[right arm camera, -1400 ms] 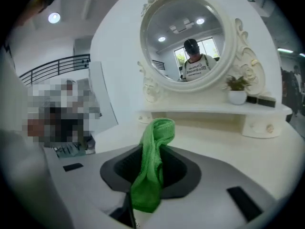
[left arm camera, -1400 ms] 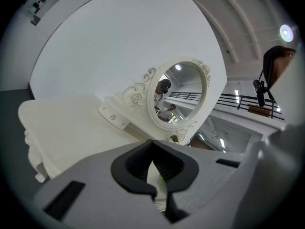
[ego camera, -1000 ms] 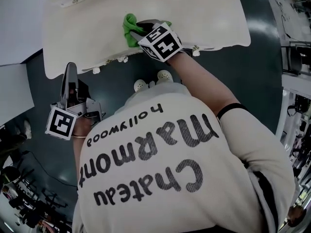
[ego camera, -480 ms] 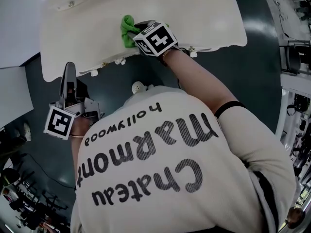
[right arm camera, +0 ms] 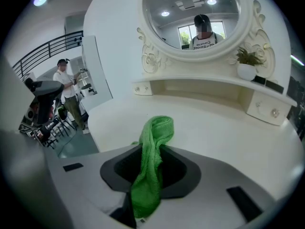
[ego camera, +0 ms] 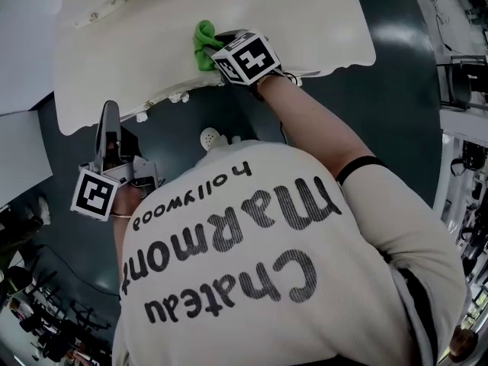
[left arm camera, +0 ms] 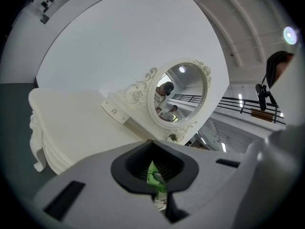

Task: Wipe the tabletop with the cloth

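Note:
The green cloth (ego camera: 203, 44) lies bunched on the cream tabletop (ego camera: 137, 44) near its front edge. My right gripper (ego camera: 218, 40) is shut on the cloth, its marker cube just over the table's edge. In the right gripper view the cloth (right arm camera: 151, 147) runs up between the jaws and folds over onto the tabletop (right arm camera: 224, 132). My left gripper (ego camera: 108, 117) hangs low at the person's left side, below the table's edge, with its jaws together and nothing in them. Through the left gripper (left arm camera: 155, 175) a sliver of green cloth (left arm camera: 153, 178) shows far off.
The table is a cream dressing table with carved legs (left arm camera: 38, 142). An oval mirror (right arm camera: 195, 18) stands at its back over a low shelf (right arm camera: 214, 87) with a small potted plant (right arm camera: 247, 63). A white wall panel (ego camera: 23, 29) stands at left. Dark floor (ego camera: 404, 90) surrounds it.
The right gripper and the cloth have slid a little along the table's front edge and the marker cube has turned slightly. The left gripper has stayed where it was.

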`<state>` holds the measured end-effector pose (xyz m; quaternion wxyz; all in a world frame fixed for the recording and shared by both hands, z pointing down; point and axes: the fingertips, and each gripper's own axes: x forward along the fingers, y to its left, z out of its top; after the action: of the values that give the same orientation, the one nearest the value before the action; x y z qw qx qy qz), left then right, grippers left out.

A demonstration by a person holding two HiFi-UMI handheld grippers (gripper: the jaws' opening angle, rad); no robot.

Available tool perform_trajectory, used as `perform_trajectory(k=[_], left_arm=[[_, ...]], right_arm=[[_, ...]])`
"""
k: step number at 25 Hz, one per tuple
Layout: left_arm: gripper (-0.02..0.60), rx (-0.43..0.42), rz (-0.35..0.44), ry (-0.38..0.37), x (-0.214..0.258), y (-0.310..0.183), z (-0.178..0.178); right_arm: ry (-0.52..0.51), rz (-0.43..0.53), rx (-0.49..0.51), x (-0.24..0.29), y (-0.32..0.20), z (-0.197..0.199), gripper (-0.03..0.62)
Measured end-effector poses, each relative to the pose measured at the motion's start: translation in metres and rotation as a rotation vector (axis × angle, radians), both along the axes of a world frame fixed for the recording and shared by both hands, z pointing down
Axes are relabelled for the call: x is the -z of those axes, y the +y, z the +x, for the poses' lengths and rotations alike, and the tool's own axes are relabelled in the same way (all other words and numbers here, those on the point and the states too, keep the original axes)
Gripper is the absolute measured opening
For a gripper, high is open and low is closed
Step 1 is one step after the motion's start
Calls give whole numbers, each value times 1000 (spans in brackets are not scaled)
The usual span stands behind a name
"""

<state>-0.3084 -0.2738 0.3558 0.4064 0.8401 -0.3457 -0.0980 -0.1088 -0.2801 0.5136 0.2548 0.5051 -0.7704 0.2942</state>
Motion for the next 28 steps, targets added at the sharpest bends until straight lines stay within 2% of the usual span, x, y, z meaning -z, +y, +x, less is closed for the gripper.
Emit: perform_trajectory(k=[9, 13, 18, 28], left_arm=[[8, -15, -13, -5, -3, 2, 3], [8, -26, -15, -9, -4, 11, 14], [8, -44, -5, -10, 1, 40, 49], [8, -64, -6, -2, 0, 51, 54]], right_arm=[[8, 6, -66, -2, 2, 24, 112], [11, 5, -111, -5, 14, 50, 112], [19, 20, -154, -1, 44, 98, 112], [33, 26, -238, 1, 62, 132, 112]])
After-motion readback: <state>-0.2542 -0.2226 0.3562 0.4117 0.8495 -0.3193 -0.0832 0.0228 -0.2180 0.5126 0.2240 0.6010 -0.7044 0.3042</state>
